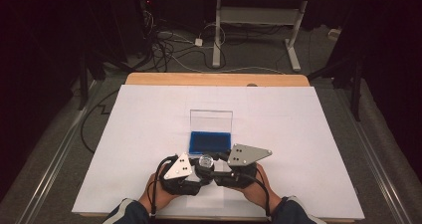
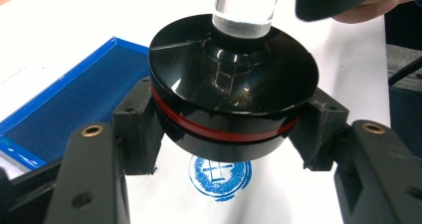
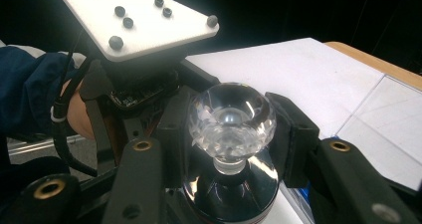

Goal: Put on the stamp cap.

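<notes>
Blue ink print [image 2: 219,174] sits straight below the black stamp [image 2: 233,82] I hold upright above the surface, left gripper [image 2: 226,134] jaws clamping its base, right gripper [image 3: 230,129] jaws clamping its glass knob [image 3: 231,120], ink pad [image 1: 209,142] at twelve o'clock.

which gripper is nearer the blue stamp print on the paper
Left. The left gripper clamps the stamp base just above the blue print; the right gripper grips the clear knob higher up.

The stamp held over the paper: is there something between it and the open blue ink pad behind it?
Nothing visible is in the way. The stamp is held above the white paper, over a blue print, and the ink pad lies open just beyond it.
</notes>
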### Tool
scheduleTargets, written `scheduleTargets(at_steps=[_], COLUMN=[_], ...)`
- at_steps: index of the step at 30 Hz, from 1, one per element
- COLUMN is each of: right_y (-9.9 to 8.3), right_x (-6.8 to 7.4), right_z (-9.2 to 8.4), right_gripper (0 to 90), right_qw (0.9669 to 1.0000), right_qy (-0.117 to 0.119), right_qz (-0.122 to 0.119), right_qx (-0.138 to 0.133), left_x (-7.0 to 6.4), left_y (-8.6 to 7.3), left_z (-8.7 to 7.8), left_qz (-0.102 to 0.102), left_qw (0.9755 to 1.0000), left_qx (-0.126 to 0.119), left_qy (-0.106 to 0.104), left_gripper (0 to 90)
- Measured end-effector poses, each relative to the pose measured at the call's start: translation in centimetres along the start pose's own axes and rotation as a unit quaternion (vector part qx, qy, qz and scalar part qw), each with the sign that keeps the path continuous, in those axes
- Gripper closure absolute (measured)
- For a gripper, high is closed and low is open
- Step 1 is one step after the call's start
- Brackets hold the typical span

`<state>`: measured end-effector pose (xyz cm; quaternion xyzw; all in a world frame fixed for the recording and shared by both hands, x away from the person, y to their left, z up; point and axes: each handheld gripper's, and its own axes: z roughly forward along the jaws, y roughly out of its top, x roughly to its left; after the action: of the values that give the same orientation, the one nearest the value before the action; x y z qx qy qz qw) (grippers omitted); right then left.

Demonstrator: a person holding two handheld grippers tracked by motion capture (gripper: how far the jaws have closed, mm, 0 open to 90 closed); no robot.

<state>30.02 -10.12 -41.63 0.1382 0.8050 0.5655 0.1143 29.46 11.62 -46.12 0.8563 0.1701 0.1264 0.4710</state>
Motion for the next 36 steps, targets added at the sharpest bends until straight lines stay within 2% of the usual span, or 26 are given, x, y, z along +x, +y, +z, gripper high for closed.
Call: scheduleTargets(at_steps=[8, 13, 19, 21, 23, 28, 29, 36], right_y=[-0.18, -0.06, -0.08, -0.05, -0.10, -0.18, -0.17, -0.36], right_x=[-0.12, -0.16, -0.10, -0.15, -0.13, -0.12, -0.06, 0.16], right_z=[0.12, -0.05, 0.00, -0.06, -0.03, 0.04, 0.02, 0.24], right_gripper=[56.7, 56.6, 56.6, 56.6, 56.6, 56.7, 56.7, 56.8], right_qw=[1.0000, 1.0000, 1.0000, 1.0000, 1.0000, 1.0000, 1.0000, 1.0000], right_qy=[0.003, 0.003, 0.001, 0.003, 0.002, 0.003, 0.003, 0.004], right_qz=[0.005, 0.002, 0.001, 0.002, 0.003, 0.004, 0.001, -0.001], right_qx=[0.005, 0.001, 0.002, 0.000, 0.003, 0.001, 0.001, 0.006], left_x=[-0.01, 0.03, 0.00, -0.04, -0.21, -0.19, -0.12, -0.25], left_y=[-0.02, 0.06, -0.16, -0.19, -0.06, 0.01, 0.04, 0.03], left_z=[0.10, -0.09, 0.17, 0.16, 0.20, -0.01, -0.05, 0.17], left_qz=[0.005, 0.005, 0.007, 0.004, 0.013, 0.015, 0.012, 0.016], left_qw=[0.9999, 1.0000, 0.9999, 1.0000, 0.9999, 0.9997, 0.9998, 0.9997], left_qx=[0.009, 0.001, 0.007, 0.001, 0.005, 0.004, 0.005, 0.017], left_qy=[0.004, 0.004, 0.008, 0.004, 0.008, 0.017, 0.011, 0.011], left_gripper=[36.1, 36.1, 35.8, 35.8, 35.9, 36.0, 36.0, 36.0])
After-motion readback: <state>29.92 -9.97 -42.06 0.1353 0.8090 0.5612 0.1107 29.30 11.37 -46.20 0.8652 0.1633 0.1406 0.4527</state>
